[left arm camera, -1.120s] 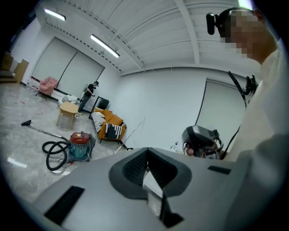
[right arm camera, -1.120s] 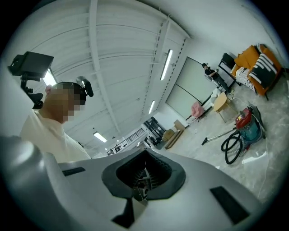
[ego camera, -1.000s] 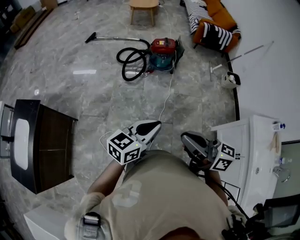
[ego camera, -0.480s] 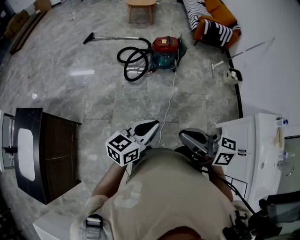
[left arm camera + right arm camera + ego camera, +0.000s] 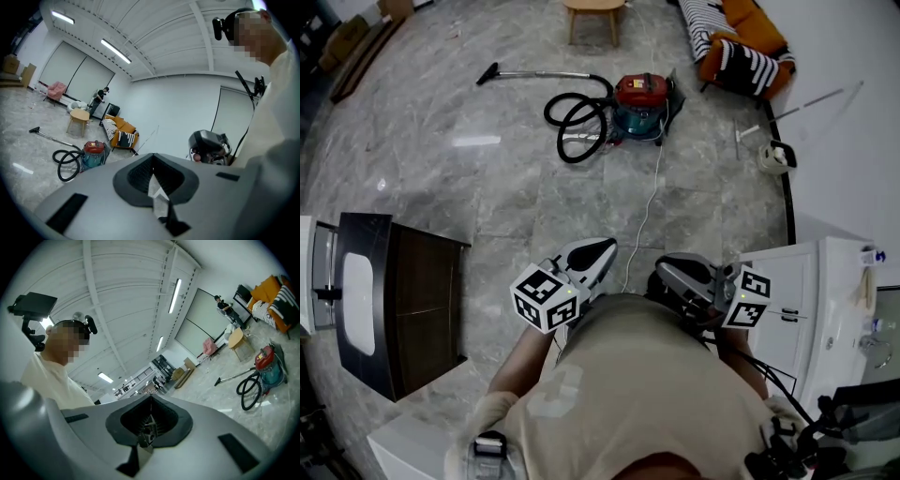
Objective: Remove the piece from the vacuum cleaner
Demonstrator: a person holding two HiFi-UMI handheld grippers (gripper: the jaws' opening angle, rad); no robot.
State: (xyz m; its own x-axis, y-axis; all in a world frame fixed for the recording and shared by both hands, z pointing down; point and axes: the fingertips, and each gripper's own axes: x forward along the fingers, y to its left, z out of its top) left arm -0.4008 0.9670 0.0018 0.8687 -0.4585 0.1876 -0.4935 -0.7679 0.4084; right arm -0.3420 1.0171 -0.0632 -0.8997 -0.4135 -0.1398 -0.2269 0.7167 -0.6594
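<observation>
The red and teal vacuum cleaner (image 5: 642, 101) sits on the grey floor far ahead, with its black hose (image 5: 577, 127) coiled at its left. Its metal wand (image 5: 544, 75) runs out to a black floor nozzle (image 5: 487, 73). The vacuum cleaner (image 5: 93, 152) is small in the left gripper view, and the vacuum cleaner (image 5: 267, 364) is small in the right gripper view too. My left gripper (image 5: 605, 248) and right gripper (image 5: 664, 272) are held close to the person's chest, far from the vacuum. Both are shut and hold nothing: left gripper (image 5: 152, 157), right gripper (image 5: 151, 399).
A dark cabinet (image 5: 403, 309) stands at the left and a white counter (image 5: 825, 300) at the right. A white power cord (image 5: 647, 202) trails over the floor from the vacuum toward me. Beyond are a wooden stool (image 5: 592, 9), an orange sofa (image 5: 736, 42) and a small bucket (image 5: 773, 155).
The floor scene has shifted a little to the right in the head view as the person moves. Both grippers stay shut and near the chest.
</observation>
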